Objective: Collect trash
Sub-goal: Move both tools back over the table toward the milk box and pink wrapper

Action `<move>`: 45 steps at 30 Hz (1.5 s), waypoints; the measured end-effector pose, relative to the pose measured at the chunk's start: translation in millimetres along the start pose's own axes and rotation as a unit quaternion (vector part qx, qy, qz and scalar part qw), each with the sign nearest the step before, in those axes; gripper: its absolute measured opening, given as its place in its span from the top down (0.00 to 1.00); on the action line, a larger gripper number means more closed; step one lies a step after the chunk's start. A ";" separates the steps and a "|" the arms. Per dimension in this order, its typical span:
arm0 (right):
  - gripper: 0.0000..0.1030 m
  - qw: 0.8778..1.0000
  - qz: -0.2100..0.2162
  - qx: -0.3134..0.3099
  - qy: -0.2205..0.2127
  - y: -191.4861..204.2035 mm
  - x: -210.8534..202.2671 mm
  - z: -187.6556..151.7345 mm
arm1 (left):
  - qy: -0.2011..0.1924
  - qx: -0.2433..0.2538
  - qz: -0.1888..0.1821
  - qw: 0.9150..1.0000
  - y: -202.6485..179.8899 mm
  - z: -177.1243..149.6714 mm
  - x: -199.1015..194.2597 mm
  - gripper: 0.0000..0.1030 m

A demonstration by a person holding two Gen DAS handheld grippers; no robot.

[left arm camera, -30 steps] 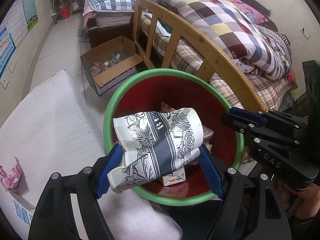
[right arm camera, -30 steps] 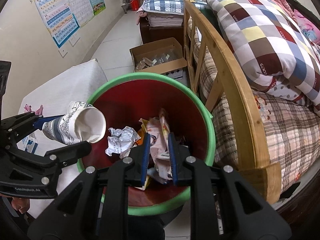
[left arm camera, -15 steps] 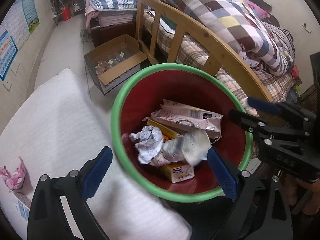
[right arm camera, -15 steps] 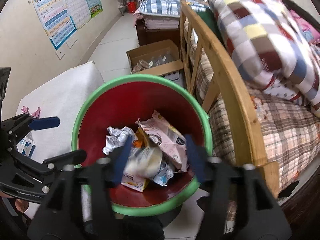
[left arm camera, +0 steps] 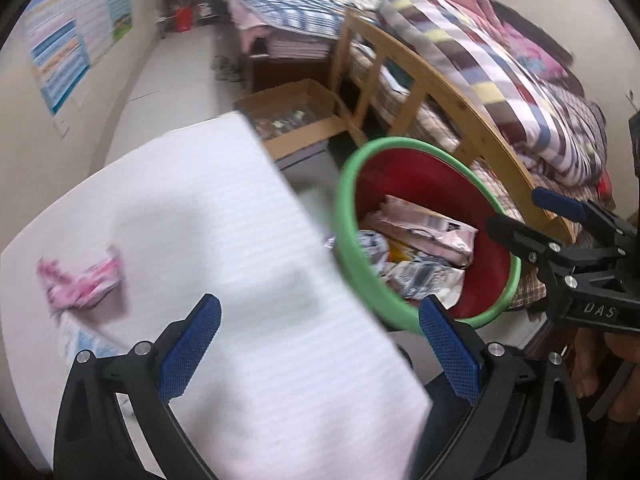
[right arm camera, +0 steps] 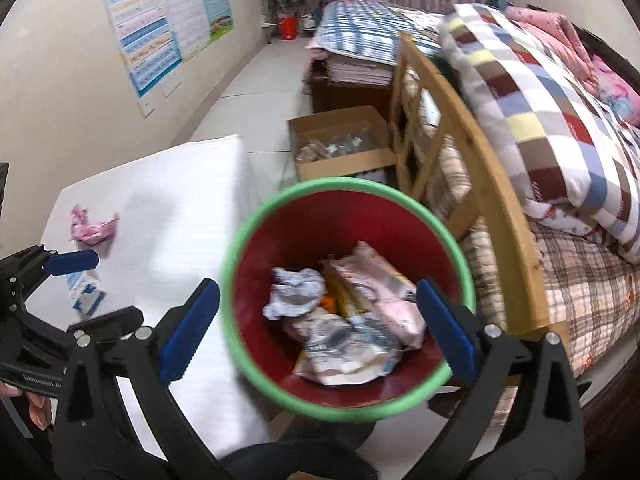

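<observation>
A red bin with a green rim (right arm camera: pixel 240 264) (left arm camera: pixel 344 216) stands between the white table (left arm camera: pixel 180 208) (right arm camera: pixel 168 200) and the bed. Inside lie a crushed flowered paper cup (right arm camera: pixel 340 340) (left arm camera: pixel 424 276), a pink snack bag (right arm camera: pixel 384 284) (left arm camera: pixel 420 224) and crumpled paper (right arm camera: pixel 296 292). My right gripper (right arm camera: pixel 318 326) is open and empty above the bin. My left gripper (left arm camera: pixel 318 350) is open and empty over the table's edge, left of the bin. A pink wrapper (left arm camera: pixel 80 280) (right arm camera: pixel 94 230) and a small blue-white packet (right arm camera: pixel 84 296) lie on the table.
A wooden bed frame (right arm camera: pixel 480 184) with a checked quilt (right arm camera: pixel 552 120) stands right of the bin. An open cardboard box (right arm camera: pixel 340 148) sits on the floor behind the bin. Posters (right arm camera: pixel 168 28) hang on the left wall.
Both grippers opened and dropped the paper cup and the snack bag into the bin. The left gripper has since swung left over the table. The right gripper has pulled back a little.
</observation>
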State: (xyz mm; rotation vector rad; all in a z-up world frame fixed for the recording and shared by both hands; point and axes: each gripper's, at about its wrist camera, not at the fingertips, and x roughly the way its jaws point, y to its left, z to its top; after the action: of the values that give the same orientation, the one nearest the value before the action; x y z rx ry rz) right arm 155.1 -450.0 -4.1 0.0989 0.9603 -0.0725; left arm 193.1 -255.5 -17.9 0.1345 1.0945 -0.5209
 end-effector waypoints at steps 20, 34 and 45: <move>0.05 0.988 0.083 -0.128 0.020 181.4 -3.4 -9.2 | -0.051 -0.172 0.078 0.981 187.0 -105.6 -90.1 0.08; 0.05 0.967 0.112 -0.218 0.065 282.5 46.5 -30.4 | -0.060 -0.225 0.091 0.968 249.9 -154.3 -110.4 0.08; 0.05 0.964 0.104 -0.230 0.081 310.4 83.6 -28.1 | -0.046 -0.210 0.100 0.972 269.8 -155.5 -103.8 0.08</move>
State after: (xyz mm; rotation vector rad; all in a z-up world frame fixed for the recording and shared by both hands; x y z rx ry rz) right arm 212.8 -140.1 -72.5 -0.2273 1.1022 0.3578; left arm 156.0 69.9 -39.2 -0.1483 1.0647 -0.1072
